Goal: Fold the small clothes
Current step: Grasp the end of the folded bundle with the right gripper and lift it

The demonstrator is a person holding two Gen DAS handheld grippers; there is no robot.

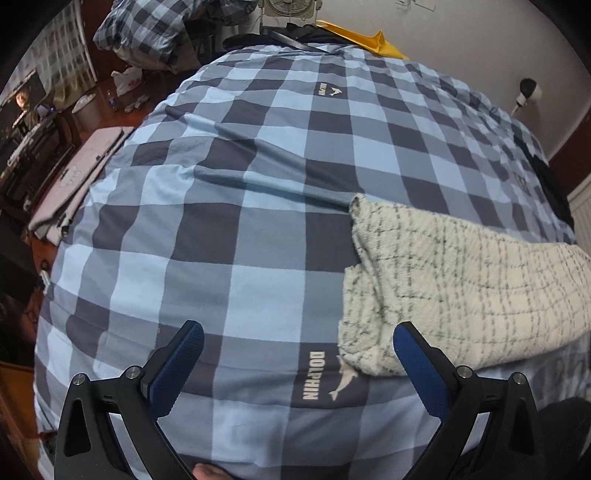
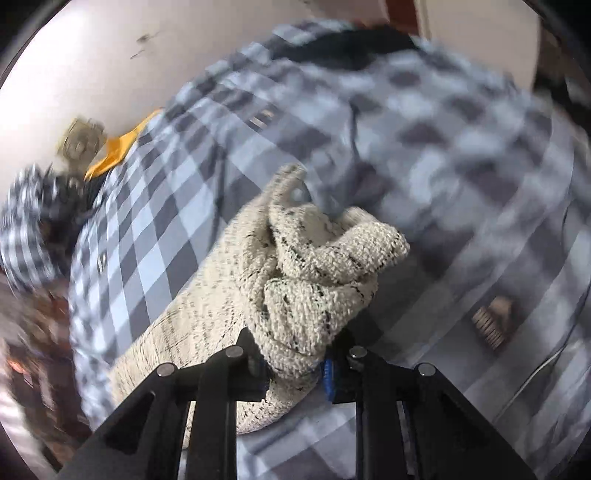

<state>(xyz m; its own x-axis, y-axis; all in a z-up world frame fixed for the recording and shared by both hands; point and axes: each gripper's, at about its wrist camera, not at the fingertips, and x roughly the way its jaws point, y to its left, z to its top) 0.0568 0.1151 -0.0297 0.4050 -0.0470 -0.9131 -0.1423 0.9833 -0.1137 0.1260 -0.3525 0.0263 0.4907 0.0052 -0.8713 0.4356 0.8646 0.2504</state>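
A cream knitted garment [image 1: 454,280] with thin dark check lines lies folded over on the blue checked bedspread [image 1: 236,206], at the right of the left wrist view. My left gripper [image 1: 297,363] hangs open above the bedspread, its right finger [image 1: 421,369] over the garment's near corner and nothing between the blue pads. In the right wrist view my right gripper [image 2: 295,363] is shut on a bunched end of the same cream garment [image 2: 314,277], lifted off the bed; the rest trails down to the left. The picture there is blurred.
A pinkish board [image 1: 77,177] leans at the bed's left edge, with cluttered floor and furniture beyond. A checked pillow [image 1: 147,29], a fan [image 1: 290,7] and a yellow item [image 1: 369,40] sit at the head. A white wall [image 2: 92,74] runs behind.
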